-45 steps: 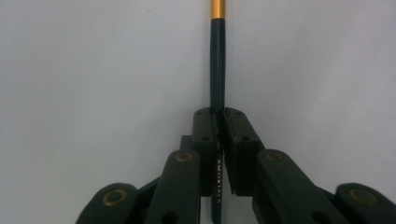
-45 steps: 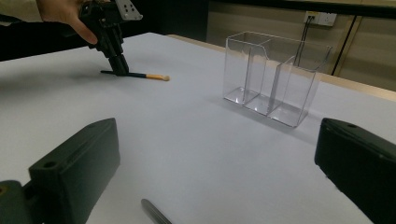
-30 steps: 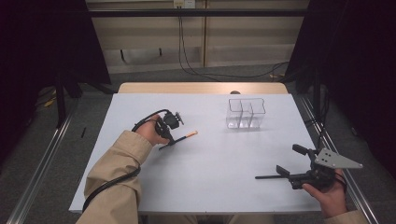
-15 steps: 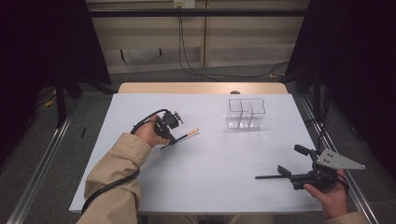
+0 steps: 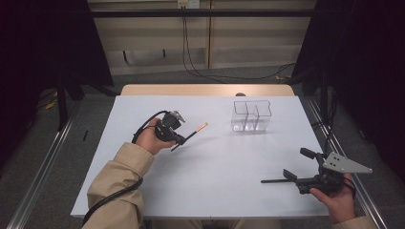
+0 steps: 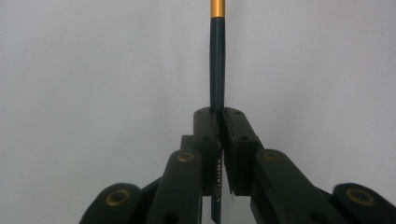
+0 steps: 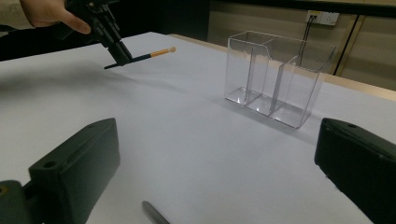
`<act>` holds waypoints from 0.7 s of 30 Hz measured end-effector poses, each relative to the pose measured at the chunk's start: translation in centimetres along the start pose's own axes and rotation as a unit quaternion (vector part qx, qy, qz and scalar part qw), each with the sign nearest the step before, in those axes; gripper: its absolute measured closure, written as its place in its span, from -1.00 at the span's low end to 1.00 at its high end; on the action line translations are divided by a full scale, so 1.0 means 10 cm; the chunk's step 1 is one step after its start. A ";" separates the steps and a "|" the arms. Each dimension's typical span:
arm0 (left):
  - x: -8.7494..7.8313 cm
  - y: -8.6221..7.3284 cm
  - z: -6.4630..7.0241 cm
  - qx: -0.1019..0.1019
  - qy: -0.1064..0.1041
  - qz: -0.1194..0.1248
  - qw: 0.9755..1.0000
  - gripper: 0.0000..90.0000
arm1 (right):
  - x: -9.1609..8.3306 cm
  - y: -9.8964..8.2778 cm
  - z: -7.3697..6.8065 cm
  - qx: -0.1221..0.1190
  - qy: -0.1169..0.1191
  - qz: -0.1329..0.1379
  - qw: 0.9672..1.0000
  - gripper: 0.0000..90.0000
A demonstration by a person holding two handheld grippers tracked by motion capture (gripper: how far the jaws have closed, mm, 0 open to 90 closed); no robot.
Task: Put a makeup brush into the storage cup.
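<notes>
The left hand-held gripper (image 5: 184, 139) has its jaws clamped on a dark makeup brush (image 5: 191, 134) with a gold ferrule, lifted off the table and pointing towards the clear three-compartment organiser (image 5: 251, 116), which stands well apart to the right and looks empty. So the pickup seems done; carrying and dropping it in remain. A second slim dark item, maybe a pen (image 5: 274, 181), lies on the table before the right hand-held gripper (image 5: 291, 175), whose jaws gape wide, holding nothing. The table (image 5: 219, 191) is plain white; behind it stand a wooden edge, dark curtains, and wall cables.
</notes>
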State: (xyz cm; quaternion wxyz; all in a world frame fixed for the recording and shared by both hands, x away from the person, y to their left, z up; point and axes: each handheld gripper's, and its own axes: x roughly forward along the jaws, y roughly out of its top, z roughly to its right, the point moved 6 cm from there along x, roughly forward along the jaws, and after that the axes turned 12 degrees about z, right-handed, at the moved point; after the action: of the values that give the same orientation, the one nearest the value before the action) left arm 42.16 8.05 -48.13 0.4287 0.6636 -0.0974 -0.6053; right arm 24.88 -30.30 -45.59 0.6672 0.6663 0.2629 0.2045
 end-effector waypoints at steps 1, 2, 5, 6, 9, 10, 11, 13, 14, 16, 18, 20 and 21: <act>0.00 0.01 0.01 -0.003 -0.001 0.010 1.000 0.88 | 0.00 0.00 0.00 0.000 0.000 0.000 1.000 -1.00; -0.01 0.01 0.02 -0.003 0.000 0.016 1.000 0.88 | 0.00 0.00 0.00 0.000 0.000 0.000 1.000 -1.00; -0.02 0.03 0.06 -0.016 -0.006 0.046 0.999 0.88 | 0.00 0.00 0.00 0.001 0.000 -0.001 1.000 -1.00; -0.02 0.03 0.08 -0.026 -0.008 0.058 0.998 0.88 | 0.00 0.00 0.00 0.001 0.000 -0.001 1.000 -1.00; -0.04 0.04 0.10 -0.031 -0.015 0.085 0.996 0.88 | 0.00 0.00 -0.01 0.000 0.000 -0.001 1.000 -1.00; -0.04 0.05 0.11 -0.031 -0.016 0.094 0.995 0.88 | 0.00 0.00 -0.01 0.000 0.000 -0.002 1.000 -1.00; -0.05 0.05 0.12 -0.036 -0.019 0.103 0.994 0.88 | 0.00 0.00 -0.01 0.000 0.000 -0.002 1.000 -1.00; -0.06 0.06 0.13 -0.038 -0.019 0.119 0.992 0.88 | 0.00 0.00 -0.01 0.000 -0.001 -0.002 1.000 -1.00; -0.07 0.08 0.16 -0.045 -0.024 0.137 0.989 0.88 | 0.01 0.00 -0.01 -0.001 0.000 -0.001 1.000 -1.00; -0.08 0.09 0.17 -0.044 -0.024 0.144 0.988 0.88 | 0.01 0.00 -0.01 -0.001 0.000 -0.001 1.000 -1.00; -0.11 0.11 0.19 -0.044 -0.027 0.160 0.986 0.88 | 0.00 0.00 -0.01 -0.001 -0.001 -0.001 1.000 -1.00; -0.12 0.12 0.21 -0.046 -0.029 0.174 0.983 0.88 | 0.01 0.00 -0.01 0.000 0.000 -0.001 1.000 -1.00; -0.13 0.13 0.22 -0.045 -0.029 0.181 0.982 0.88 | 0.01 0.00 -0.01 -0.001 -0.001 -0.001 1.000 -1.00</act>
State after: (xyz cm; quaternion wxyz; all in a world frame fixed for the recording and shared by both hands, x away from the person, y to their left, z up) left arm 40.41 7.14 -46.12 0.5578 0.5970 -0.2008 -0.5405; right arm 24.88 -30.20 -45.61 0.6684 0.6653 0.2630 0.2037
